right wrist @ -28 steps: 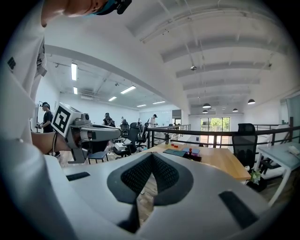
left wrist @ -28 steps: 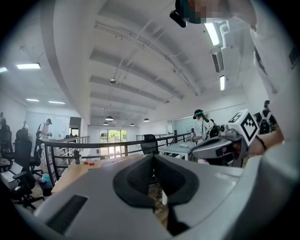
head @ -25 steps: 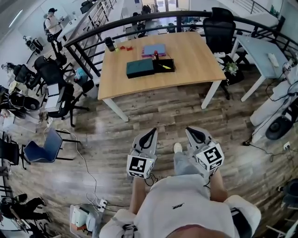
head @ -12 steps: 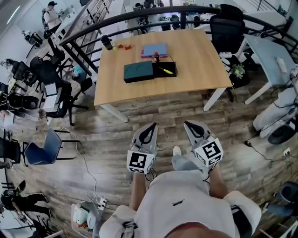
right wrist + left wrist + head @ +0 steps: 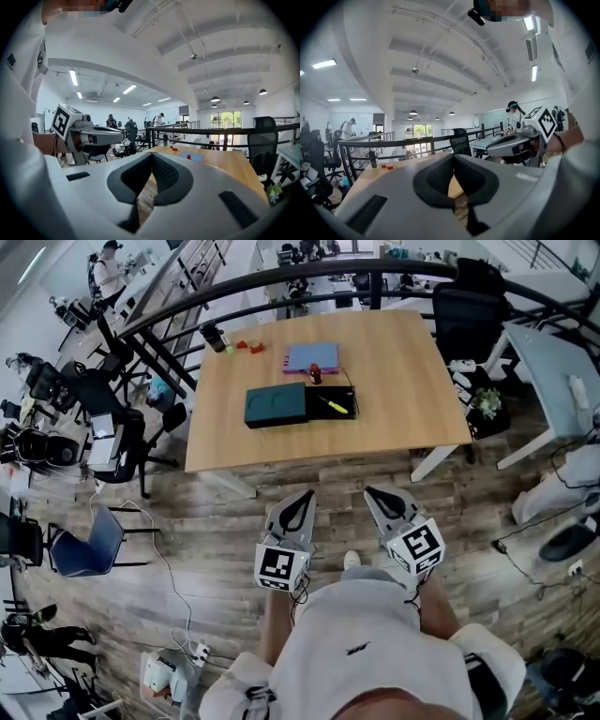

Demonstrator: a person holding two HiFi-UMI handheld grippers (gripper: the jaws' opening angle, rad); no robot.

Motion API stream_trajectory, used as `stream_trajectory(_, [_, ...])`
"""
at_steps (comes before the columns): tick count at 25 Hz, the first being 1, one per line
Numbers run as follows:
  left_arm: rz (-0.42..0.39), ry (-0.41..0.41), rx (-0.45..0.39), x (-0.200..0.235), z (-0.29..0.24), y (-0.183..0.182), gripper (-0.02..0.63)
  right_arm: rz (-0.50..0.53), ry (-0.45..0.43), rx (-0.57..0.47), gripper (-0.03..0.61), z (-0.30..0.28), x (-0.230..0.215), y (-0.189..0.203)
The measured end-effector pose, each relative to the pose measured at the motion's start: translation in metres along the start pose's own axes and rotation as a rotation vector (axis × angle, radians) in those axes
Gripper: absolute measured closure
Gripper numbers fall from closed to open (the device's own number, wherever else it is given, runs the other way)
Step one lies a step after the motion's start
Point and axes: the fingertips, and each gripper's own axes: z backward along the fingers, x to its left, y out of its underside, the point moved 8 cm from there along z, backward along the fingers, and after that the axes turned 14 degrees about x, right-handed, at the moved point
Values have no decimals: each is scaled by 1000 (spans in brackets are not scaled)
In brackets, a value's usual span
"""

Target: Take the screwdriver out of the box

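Observation:
In the head view an open dark box (image 5: 333,401) lies on the wooden table (image 5: 403,381), with its teal lid (image 5: 277,405) laid out to the left. A yellow-handled screwdriver (image 5: 334,407) rests inside the box. Both grippers are held in front of the person's body, over the wood floor and well short of the table. The left gripper (image 5: 306,496) and the right gripper (image 5: 372,493) point toward the table, jaws together and nothing in them. In the left gripper view the left gripper (image 5: 453,158) shows closed tips; the right gripper (image 5: 151,156) looks the same in its own view.
A purple pad (image 5: 312,357), a small red object (image 5: 316,375), red blocks (image 5: 248,346) and a dark bottle (image 5: 214,337) sit on the table's far side. A black railing (image 5: 281,279) curves behind it. Office chairs (image 5: 94,390) stand left, a blue chair (image 5: 84,545) nearer, another desk (image 5: 553,352) right.
The table and box have drawn closer and lower in the head view as the person walks toward them. Both grippers stay shut and level in front of the body.

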Motion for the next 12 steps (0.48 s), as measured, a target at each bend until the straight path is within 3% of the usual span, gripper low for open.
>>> stream_trajectory(12, [2, -13, 13, 20, -59, -13, 601, -24, -19, -11, 583, -40, -60, -7])
